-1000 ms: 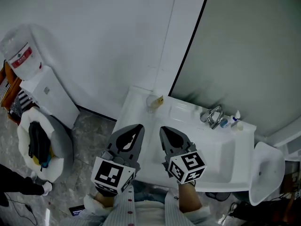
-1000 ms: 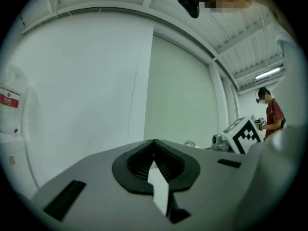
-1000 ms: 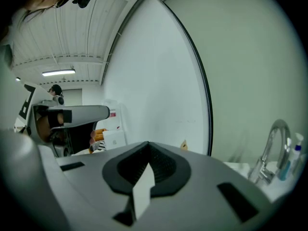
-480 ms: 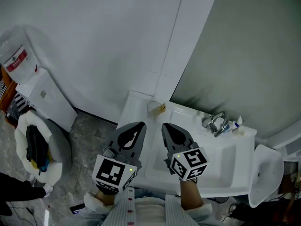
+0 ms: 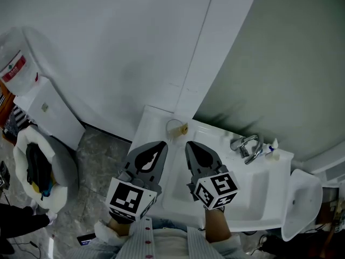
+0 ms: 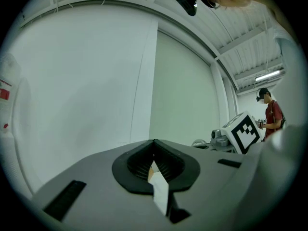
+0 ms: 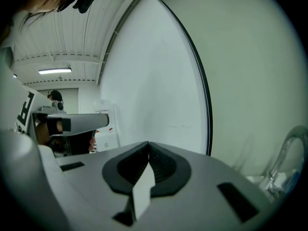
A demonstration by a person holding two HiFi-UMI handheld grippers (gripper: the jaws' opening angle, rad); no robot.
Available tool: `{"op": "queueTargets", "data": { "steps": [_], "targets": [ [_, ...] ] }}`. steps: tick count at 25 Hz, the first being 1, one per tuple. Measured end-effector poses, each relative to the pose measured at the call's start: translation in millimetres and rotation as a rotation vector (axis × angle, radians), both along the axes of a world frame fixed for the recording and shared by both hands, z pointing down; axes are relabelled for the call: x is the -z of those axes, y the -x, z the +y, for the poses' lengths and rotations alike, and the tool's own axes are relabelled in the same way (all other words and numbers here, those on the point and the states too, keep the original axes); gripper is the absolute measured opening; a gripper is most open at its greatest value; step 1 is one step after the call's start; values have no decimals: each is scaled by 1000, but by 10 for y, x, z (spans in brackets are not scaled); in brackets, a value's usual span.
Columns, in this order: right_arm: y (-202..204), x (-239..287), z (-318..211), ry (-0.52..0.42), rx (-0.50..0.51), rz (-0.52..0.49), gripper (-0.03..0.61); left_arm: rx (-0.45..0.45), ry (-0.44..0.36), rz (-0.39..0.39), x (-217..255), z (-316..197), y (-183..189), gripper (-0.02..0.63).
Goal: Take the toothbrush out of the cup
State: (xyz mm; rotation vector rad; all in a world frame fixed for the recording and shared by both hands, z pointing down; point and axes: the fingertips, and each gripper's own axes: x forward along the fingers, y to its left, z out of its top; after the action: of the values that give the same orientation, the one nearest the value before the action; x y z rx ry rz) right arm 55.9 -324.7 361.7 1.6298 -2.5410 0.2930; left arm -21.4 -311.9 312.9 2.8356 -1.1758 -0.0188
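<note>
Here's the toothbrush, standing in the cup at the back left corner of the sink, right against the wall. Only its yellowish end shows, leaning over the cup's right rim toward the faucet; the rest is too small to read. A small bottle sits just past the faucet.

The left gripper and right gripper hover side by side over the sink's near left part, both noses aimed toward the cup and apart from it, with bare ledge between. Both pairs of jaws are pressed together, holding nothing. A water dispenser stands well off to the left.
</note>
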Motion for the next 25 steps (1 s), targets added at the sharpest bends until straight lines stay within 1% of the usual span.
{"op": "queueTargets", "data": {
  "steps": [11, 13, 15, 19, 25],
  "targets": [
    [-100, -99, -216, 2, -6, -20, 12, 3, 49, -31, -199, -170, -36, 17],
    [-119, -114, -248, 3, -8, -22, 15, 4, 46, -29, -205, -200, -44, 17],
    [-139, -139, -276, 9, -5, -24, 26, 6, 48, -30, -218, -227, -60, 17],
    [-166, -208, -323, 24, 10, -34, 70, 4, 66, -43, -287, -256, -96, 17],
    [-166, -307, -393, 45, 30, -45, 108, 6, 95, -45, -342, -296, -146, 17]
  ]
}}
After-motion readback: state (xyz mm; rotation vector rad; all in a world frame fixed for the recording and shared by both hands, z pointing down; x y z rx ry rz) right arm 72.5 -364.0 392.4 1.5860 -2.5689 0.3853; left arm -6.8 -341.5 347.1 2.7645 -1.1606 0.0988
